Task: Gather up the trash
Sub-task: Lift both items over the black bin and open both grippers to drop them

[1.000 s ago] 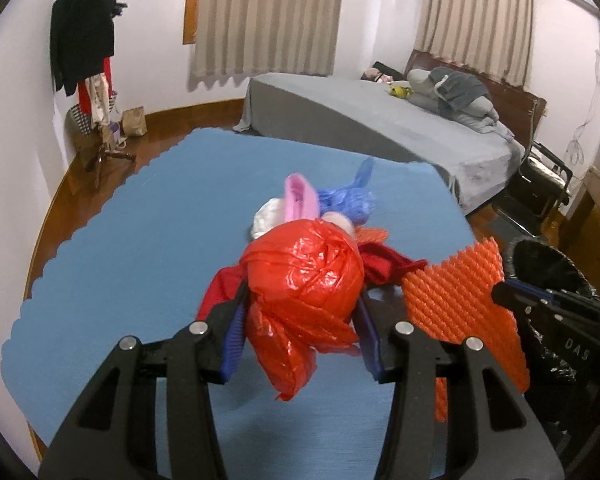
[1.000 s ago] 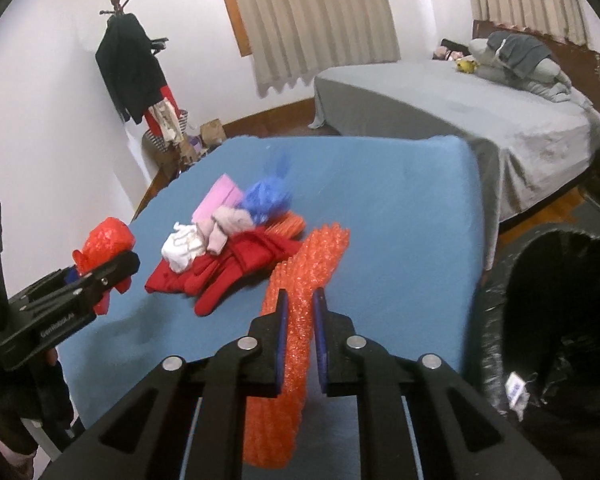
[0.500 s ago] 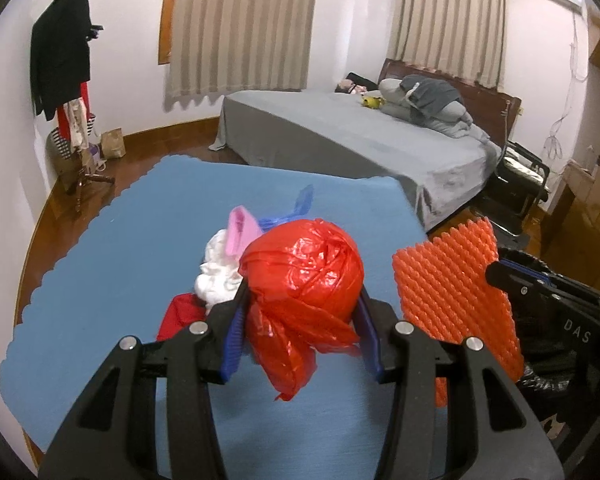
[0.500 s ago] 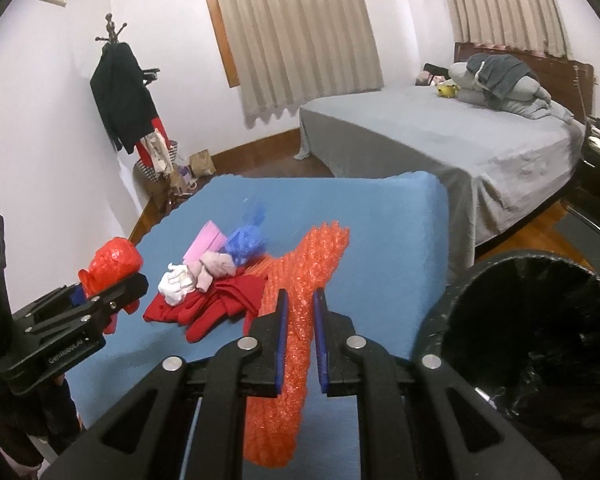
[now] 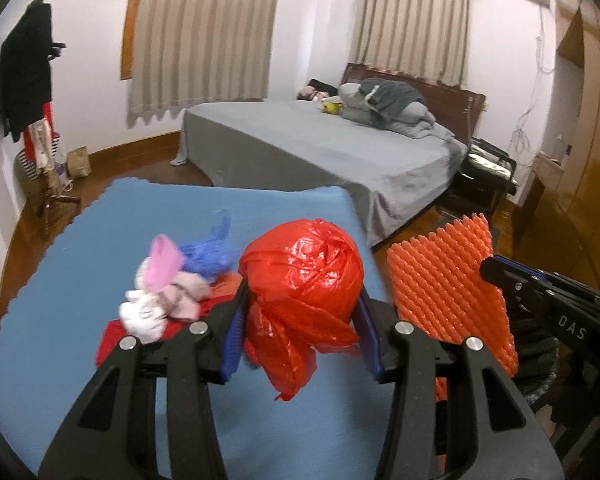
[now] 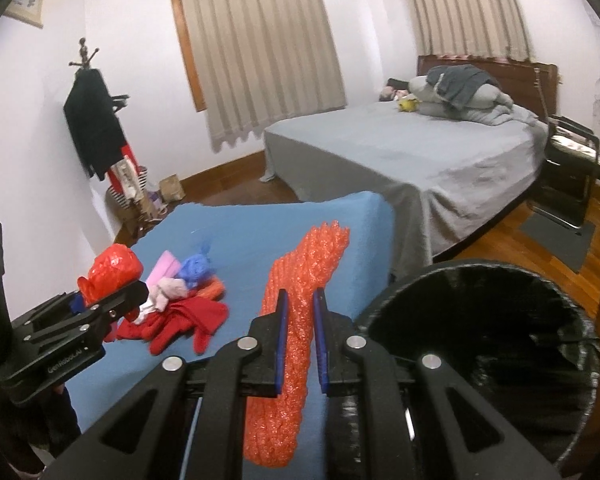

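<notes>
Against the blue foam-covered table [image 6: 260, 232], both loads have moved: a second ago the crumpled red plastic bag ball [image 5: 302, 276] and the orange bubble-textured sheet [image 6: 296, 312] hung over the middle of the table; now both sit toward its right-hand edge, and the black-lined round trash bin [image 6: 500, 344] just off that edge fills far more of the right wrist view. I judge this the carry-to-bin step, with the drop not yet made.

The left gripper [image 5: 300, 336] is clenched on the red ball, its blue pads pressing both sides, a loose tail of plastic hanging below. The right gripper [image 6: 300, 340] is pinched tight on the orange sheet, which droops under the jaws and stands up above them, just beside the bin's mouth.

Left on the table, well back from its right edge, lies the pile of red cloth, pink and white scraps and a blue plastic bag [image 6: 180, 300], still to be collected.

Beyond the table's right edge the bin's mouth stands wide and unobstructed. The sheet is closest to it; the ball has the table corner to pass.
</notes>
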`<state>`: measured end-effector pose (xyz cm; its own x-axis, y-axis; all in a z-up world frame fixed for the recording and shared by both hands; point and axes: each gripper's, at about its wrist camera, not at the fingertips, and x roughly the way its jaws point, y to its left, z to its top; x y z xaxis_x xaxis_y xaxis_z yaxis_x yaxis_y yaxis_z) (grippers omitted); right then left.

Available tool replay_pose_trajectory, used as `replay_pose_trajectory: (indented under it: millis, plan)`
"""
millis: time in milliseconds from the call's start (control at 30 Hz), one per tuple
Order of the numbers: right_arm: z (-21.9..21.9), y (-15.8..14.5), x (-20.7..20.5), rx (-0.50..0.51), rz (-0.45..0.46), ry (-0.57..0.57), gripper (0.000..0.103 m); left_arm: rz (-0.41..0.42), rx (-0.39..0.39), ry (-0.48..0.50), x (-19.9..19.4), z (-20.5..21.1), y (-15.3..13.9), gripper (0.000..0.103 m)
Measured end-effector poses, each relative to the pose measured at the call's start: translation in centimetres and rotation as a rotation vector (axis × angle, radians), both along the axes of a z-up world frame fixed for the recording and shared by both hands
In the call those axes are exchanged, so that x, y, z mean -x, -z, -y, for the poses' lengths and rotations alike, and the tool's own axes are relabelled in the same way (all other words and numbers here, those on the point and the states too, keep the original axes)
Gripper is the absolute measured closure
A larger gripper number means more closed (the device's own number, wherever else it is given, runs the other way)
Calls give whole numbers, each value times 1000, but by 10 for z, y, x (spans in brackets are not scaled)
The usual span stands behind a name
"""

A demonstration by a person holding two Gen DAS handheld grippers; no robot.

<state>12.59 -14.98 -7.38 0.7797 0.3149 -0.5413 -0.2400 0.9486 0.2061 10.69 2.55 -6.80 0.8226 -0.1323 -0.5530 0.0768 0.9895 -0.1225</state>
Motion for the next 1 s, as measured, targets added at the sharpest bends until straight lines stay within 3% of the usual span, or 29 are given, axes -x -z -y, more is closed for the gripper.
replay_pose_trajectory:
  millis: [467,1000]
  plan:
    - [77,-2,4,29,15,165,91,1,39,163,-25,82,7,57]
    - [148,17,12,60,-28,309,91,-35,27,314,-50,167,28,57]
